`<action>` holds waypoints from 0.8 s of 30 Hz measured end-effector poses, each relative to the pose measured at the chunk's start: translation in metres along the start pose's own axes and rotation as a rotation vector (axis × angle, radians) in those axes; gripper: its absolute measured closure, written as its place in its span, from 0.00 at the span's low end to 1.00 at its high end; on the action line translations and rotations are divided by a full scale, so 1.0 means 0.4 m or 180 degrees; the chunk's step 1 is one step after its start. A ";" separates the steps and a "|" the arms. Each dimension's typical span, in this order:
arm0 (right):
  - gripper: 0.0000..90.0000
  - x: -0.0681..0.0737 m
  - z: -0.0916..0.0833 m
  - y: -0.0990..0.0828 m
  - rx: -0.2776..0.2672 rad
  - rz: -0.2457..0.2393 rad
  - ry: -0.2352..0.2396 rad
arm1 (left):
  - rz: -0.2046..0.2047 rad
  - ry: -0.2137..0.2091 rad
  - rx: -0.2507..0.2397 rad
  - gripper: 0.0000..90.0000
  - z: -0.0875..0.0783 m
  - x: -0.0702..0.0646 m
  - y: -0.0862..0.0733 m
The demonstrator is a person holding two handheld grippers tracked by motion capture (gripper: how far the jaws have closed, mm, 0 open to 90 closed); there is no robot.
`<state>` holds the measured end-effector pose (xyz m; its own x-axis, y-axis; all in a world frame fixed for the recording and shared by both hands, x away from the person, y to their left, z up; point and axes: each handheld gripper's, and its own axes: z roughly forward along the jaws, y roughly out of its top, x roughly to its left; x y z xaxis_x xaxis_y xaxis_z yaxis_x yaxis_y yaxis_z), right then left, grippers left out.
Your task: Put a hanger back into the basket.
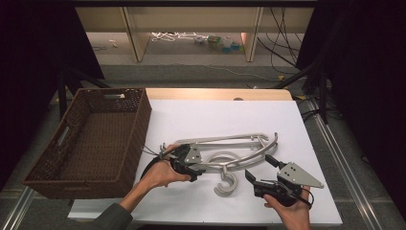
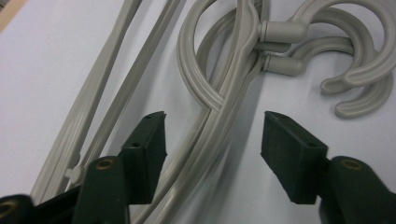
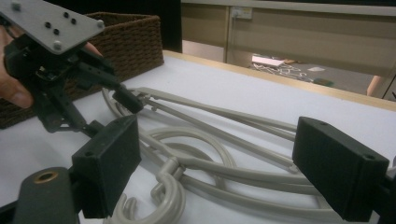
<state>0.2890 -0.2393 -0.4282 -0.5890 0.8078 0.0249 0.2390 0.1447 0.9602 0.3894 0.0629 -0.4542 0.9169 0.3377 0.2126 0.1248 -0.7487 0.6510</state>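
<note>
the left claw [image 2: 212, 140] sits closest in its own view, its two black jaws standing on either side of the grey arms of the plastic hangers [image 2: 219, 107] with gaps on both sides, so it is spread around them and not yet pinching; the straddle looks like a set-up for gripping the bundle where several arms run together. the hangers [image 1: 230, 153] lie flat in a loose pile on the white worktop [image 1: 215, 115], near its front and middle, their hooks [image 1: 226, 184] curling toward the person, which leaves the long arms free to be caught from the side. the right claw [image 1: 258, 170] rests low at the front right of the worktop, jaws wide apart and pointing at the pile from just beside it, touching nothing; it seems to wait as a helper. to the left stands a brown woven basket [image 1: 139, 120], empty and hard against the worktop's edge, likely where the hangers should go.
</note>
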 end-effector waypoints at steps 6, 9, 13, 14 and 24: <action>0.18 -0.001 0.000 0.000 0.0009 0.0002 0.0012 | 0.0075 -0.0052 0.0112 0.52 0.028 0.012 0.000; 0.18 0.000 0.004 0.000 -0.0032 0.0024 0.0002 | 0.0104 -0.0067 0.0140 0.56 0.041 0.017 0.000; 0.19 -0.001 -0.001 0.001 0.0061 -0.0001 -0.0035 | 0.0185 -0.0097 0.0226 0.61 0.060 0.017 -0.005; 0.19 -0.001 -0.001 0.001 0.0061 -0.0001 -0.0035 | 0.0185 -0.0097 0.0226 0.64 0.060 0.017 -0.005; 0.19 -0.003 0.001 0.001 0.0029 0.0007 -0.0027 | 0.0454 -0.0093 0.0145 0.81 0.050 0.026 -0.001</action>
<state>0.2902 -0.2402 -0.4280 -0.5818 0.8130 0.0247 0.2473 0.1479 0.9576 0.4062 0.0554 -0.4668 0.9371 0.2100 0.2789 0.0091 -0.8133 0.5818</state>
